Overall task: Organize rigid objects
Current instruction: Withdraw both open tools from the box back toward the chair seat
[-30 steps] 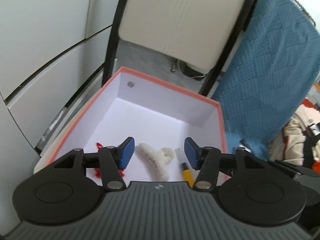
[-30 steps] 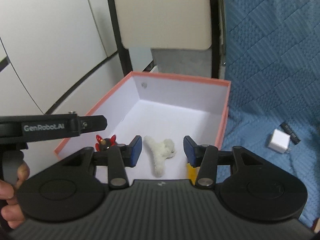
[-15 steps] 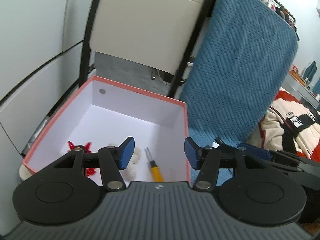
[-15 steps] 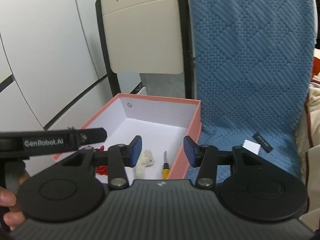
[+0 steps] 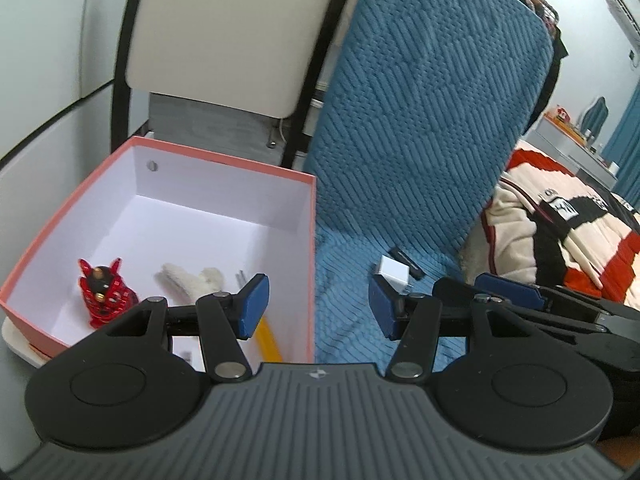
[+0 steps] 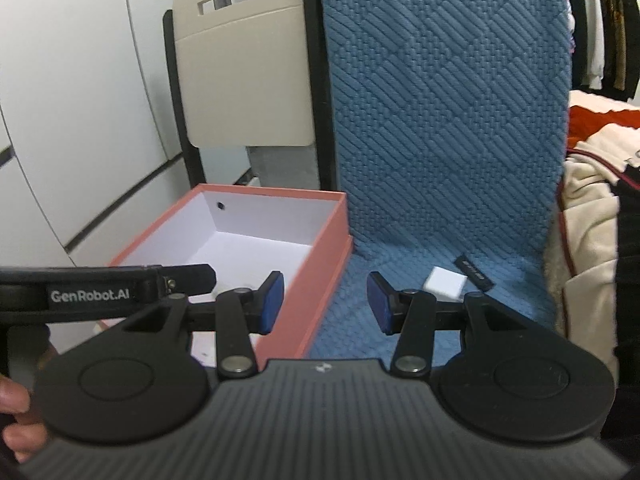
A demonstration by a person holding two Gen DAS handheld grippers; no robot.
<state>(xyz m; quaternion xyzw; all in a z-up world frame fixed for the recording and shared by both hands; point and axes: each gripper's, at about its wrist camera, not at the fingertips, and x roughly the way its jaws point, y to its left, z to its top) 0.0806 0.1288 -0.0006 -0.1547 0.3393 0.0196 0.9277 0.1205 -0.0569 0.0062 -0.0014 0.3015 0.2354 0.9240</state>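
A pink open box with a white inside sits at the left. In it lie a red figurine, a fluffy white hair claw and a yellow-handled tool. On the blue quilted cover to the right rest a small white cube and a thin black bar. My left gripper is open over the box's right wall, nothing between its blue pads. My right gripper is open too, empty, near the box's right edge.
A cream chair back with a black frame stands behind the box. A red, black and cream garment is heaped at the right. White cabinet doors fill the left. A hand holds the left gripper's handle.
Both grippers have swung right, away from over the box toward the blue cover. The white cube and black bar have come into the left wrist view. Neither gripper's opening has changed.
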